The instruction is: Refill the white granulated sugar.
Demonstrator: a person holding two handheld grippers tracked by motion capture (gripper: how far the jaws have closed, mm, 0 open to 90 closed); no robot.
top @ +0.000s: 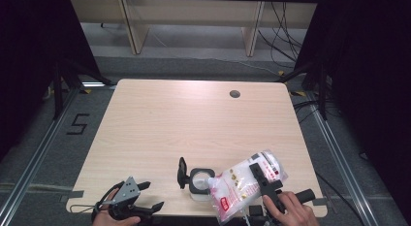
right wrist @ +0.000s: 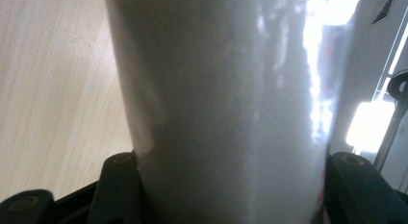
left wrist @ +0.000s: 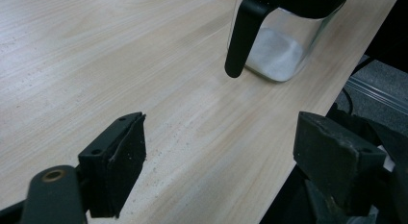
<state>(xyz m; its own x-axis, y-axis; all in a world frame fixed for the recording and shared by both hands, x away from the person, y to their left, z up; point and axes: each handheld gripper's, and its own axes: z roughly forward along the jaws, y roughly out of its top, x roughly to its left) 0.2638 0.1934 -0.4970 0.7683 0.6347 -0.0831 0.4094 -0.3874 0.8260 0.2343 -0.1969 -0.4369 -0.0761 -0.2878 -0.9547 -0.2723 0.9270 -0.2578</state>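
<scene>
The wooden table (top: 194, 124) carries a clear jar (top: 200, 183) with a black rim near its front edge, lid flipped open to the left, a white powder layer at its bottom. The right gripper (top: 264, 180) clamps a plastic bag (top: 242, 185) of white powder, tilted with its corner over the jar's mouth. The left gripper (top: 145, 197) rests at the front-left edge, jaws spread wide, grasping nothing.
</scene>
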